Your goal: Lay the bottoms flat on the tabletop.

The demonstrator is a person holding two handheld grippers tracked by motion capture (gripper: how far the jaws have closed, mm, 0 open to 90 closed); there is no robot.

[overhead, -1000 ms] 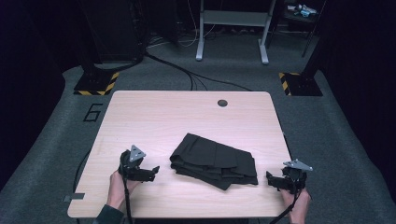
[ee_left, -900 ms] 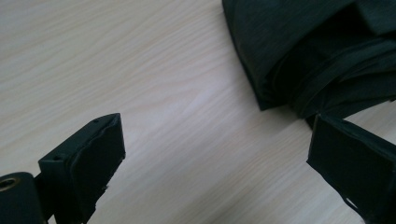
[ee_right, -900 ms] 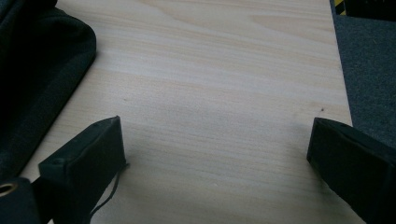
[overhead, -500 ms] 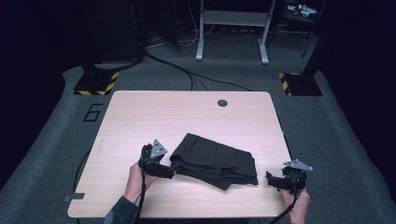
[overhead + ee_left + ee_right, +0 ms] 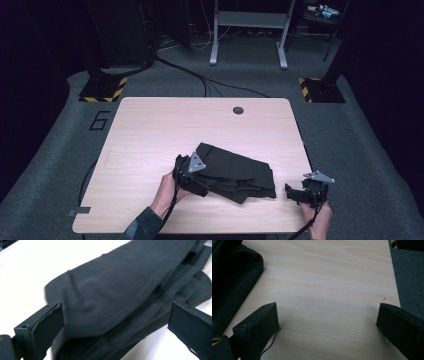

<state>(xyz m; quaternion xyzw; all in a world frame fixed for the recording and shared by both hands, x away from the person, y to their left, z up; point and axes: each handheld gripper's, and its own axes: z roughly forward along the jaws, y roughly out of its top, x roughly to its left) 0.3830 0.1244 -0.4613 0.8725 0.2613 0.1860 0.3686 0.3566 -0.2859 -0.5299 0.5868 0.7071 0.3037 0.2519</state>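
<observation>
Your left gripper [image 5: 192, 172] sits well forward of your body, its grey three-cornered plate tilted up toward the camera, and your left hand [image 5: 167, 187] wraps the grip behind the jaws with the forearm and dark sleeve running back to the near edge. Seen along that gripper [image 5: 112, 322], its jaws stand wide apart and nothing is pinched between them. Your right gripper [image 5: 306, 191] is held low and close to you, well apart from the left one, your right hand [image 5: 316, 220] behind it. Its jaws [image 5: 327, 327] are spread wide too, both pads bare.
</observation>
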